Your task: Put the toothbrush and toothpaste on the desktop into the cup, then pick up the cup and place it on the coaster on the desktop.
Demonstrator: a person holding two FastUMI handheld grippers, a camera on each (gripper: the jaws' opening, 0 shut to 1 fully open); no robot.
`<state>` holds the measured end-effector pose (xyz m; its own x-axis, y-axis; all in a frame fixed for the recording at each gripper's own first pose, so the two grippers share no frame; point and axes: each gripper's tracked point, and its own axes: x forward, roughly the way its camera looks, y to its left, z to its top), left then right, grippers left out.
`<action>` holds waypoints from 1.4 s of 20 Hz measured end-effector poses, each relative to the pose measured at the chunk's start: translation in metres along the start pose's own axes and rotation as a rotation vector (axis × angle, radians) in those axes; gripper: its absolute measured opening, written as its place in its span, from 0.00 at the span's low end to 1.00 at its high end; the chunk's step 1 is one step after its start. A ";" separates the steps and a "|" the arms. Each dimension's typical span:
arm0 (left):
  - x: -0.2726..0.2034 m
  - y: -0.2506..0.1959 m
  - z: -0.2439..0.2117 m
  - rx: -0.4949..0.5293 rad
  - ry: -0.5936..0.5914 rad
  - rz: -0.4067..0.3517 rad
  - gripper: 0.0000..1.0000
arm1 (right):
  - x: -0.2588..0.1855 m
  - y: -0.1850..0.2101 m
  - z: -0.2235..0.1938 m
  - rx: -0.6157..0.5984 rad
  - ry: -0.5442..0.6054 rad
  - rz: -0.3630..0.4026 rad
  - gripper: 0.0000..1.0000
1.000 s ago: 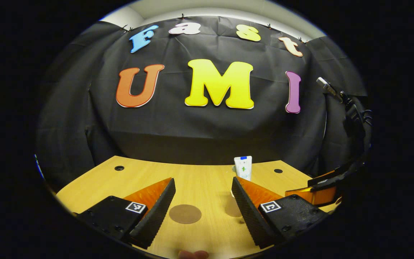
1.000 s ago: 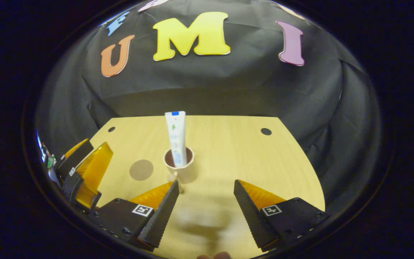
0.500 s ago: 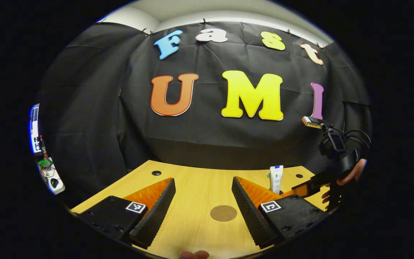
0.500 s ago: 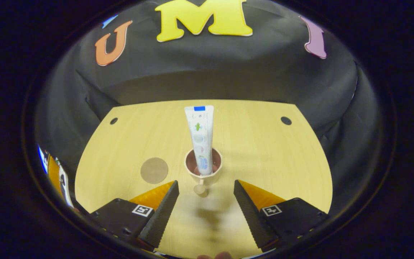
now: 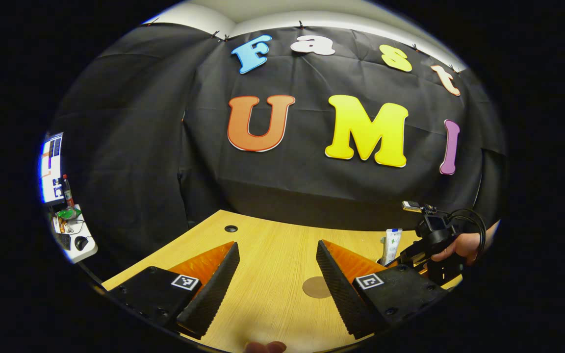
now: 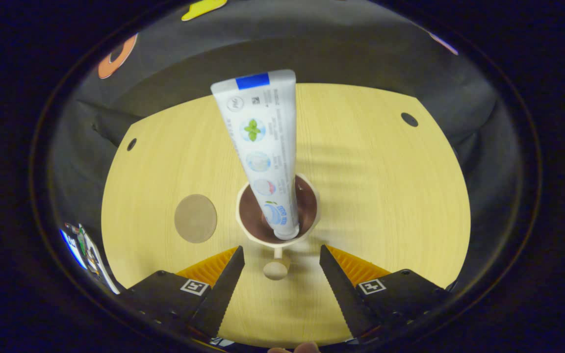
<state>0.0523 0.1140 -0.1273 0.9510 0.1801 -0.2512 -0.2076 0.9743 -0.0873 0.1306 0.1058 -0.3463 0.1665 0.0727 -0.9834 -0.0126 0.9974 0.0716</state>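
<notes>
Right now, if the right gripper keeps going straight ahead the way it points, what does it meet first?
Most likely the cup's handle, which sits in line with the gap between the open fingers of the right gripper. Just beyond is the cup, with the toothpaste standing in it. Depth is hard to judge.

even overhead light, soft shadows on desk [image 6: 385,196]; strong fisheye bending.

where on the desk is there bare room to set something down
Bare wood lies right of the cup, out to the desk edge, and behind it. Crowded: the coaster on its left, and the right claw closing around its handle.
</notes>
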 end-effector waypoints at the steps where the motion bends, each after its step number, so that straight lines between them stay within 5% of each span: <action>1: 0.000 0.004 -0.002 0.002 0.004 0.012 1.00 | 0.006 0.001 0.001 0.007 0.010 0.001 0.94; 4: 0.001 0.012 -0.003 0.020 0.019 0.040 1.00 | 0.021 0.000 0.001 0.018 0.050 -0.004 0.94; 10: -0.003 0.019 -0.003 0.034 0.040 0.061 0.99 | 0.038 0.002 -0.006 0.014 0.105 -0.004 0.59; 13: -0.006 0.016 0.000 0.038 0.039 0.065 1.00 | 0.039 -0.001 -0.008 0.023 0.123 -0.022 0.31; 19: -0.014 0.016 -0.005 0.030 0.051 0.064 1.00 | 0.036 0.000 -0.008 -0.013 0.121 -0.017 0.19; 28: -0.035 0.053 -0.012 -0.001 0.053 0.136 1.00 | 0.020 0.056 -0.004 -0.149 0.070 0.004 0.18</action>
<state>0.0048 0.1579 -0.1348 0.9008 0.3029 -0.3113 -0.3337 0.9414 -0.0495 0.1296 0.1628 -0.3622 0.0968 0.0714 -0.9927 -0.1596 0.9856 0.0553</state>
